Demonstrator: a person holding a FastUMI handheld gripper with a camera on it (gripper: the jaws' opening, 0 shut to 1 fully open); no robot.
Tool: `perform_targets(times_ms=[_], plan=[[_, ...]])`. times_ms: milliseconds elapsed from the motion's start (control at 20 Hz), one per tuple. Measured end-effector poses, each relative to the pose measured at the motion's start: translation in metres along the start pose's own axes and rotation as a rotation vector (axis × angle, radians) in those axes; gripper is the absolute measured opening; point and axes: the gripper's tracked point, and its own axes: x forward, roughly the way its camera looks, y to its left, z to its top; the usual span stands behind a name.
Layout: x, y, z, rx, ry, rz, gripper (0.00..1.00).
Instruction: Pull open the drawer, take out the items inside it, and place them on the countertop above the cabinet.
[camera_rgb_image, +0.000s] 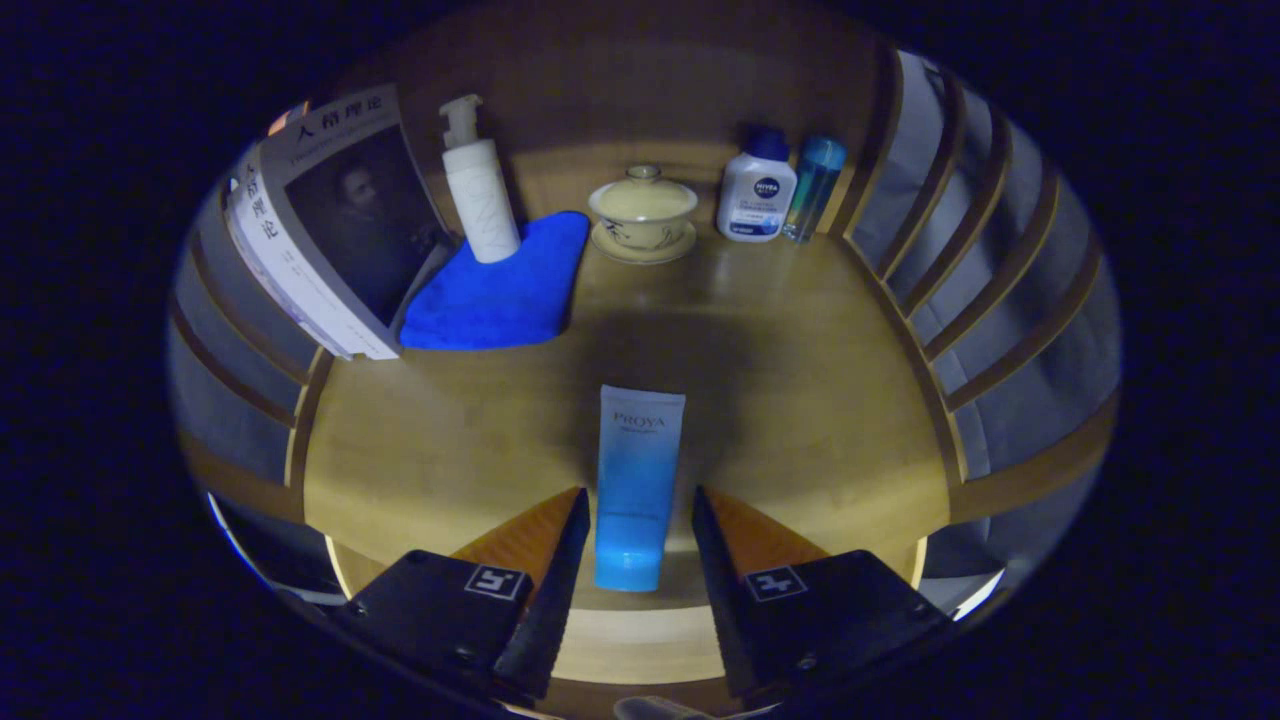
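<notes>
**Gripper view: tube lying between spread fingers on the countertop**

Gripper view is taken from above a wooden countertop (800, 400), along the two fingers of the gripper (637, 515). The fingers are held apart, released, and a gap is seen on each side between them and a blue-and-white tube (636, 480), so nothing is grasped. The tube lies flat on the countertop between the fingers, its blue cap end near the front edge of the wood and its white end pointed toward the back.

A broad stretch of bare wood is left around the tube to both sides and beyond it. The back of the surface is lined with other things: a book (330, 225) is leaned at the far left, a white pump bottle (480, 190) is stood on a blue cloth (500, 290) just beside it, a lidded cup on a saucer (642, 215) is placed in the middle, and a white bottle with a dark cap (757, 190) is set next to a slim blue bottle (815, 185) at the far right. Slatted side rails (980, 280) are seen bounding the surface on the right, and similar slats on the left behind the book.
</notes>
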Motion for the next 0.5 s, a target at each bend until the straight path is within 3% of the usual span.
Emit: perform_targets(times_ms=[100,500], plan=[[-0.014,0.004,-0.003,-0.007,-0.034,0.013,0.66],[-0.083,0.019,-0.06,-0.047,-0.248,0.087,0.67]])
